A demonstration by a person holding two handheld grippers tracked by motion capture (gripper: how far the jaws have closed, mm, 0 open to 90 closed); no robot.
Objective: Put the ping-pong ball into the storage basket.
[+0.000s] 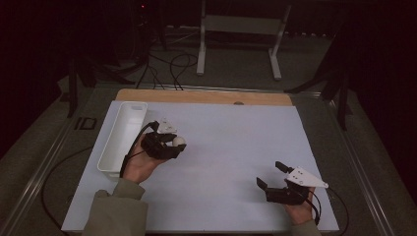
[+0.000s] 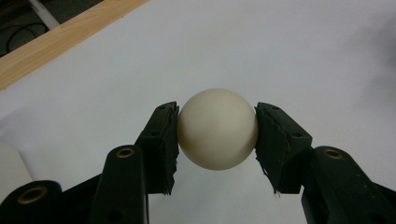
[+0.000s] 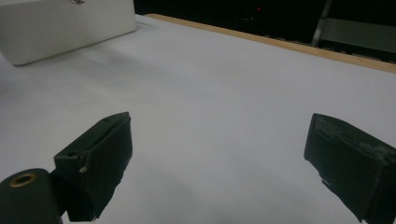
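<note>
- A dark room is seen behind the worktop (image 1: 236, 147), which is covered with a white sheet; a wooden edge (image 1: 204, 97) runs along its far side, at 12 o'clock in the high view.
- A white ball (image 2: 217, 129) is grasped by the left tongs (image 1: 173, 145): in the left gripper view both pads are pressed on its sides, at 9 and at 3 o'clock of the ball. In the high view the ball is found at about 9 o'clock of the sheet's middle, just beside the long white tray (image 1: 123, 137).
- The right tongs (image 1: 274, 175) are released, with nothing between the jaws, and are held near 4 o'clock of the sheet.
- A slip is judged to be the main risk: the ball is round and smooth and is touched by the pads only on two small areas, so a small tilt or a loosened grip could let it drop and roll over the sheet, perhaps off the edge.
- If the ball is meant for the tray, a release too high could make it bounce out.
- No direction can be given for the ball: being a sphere, it has no long axis and no front. The tray's long axis runs from about 7 to 1 o'clock.
</note>
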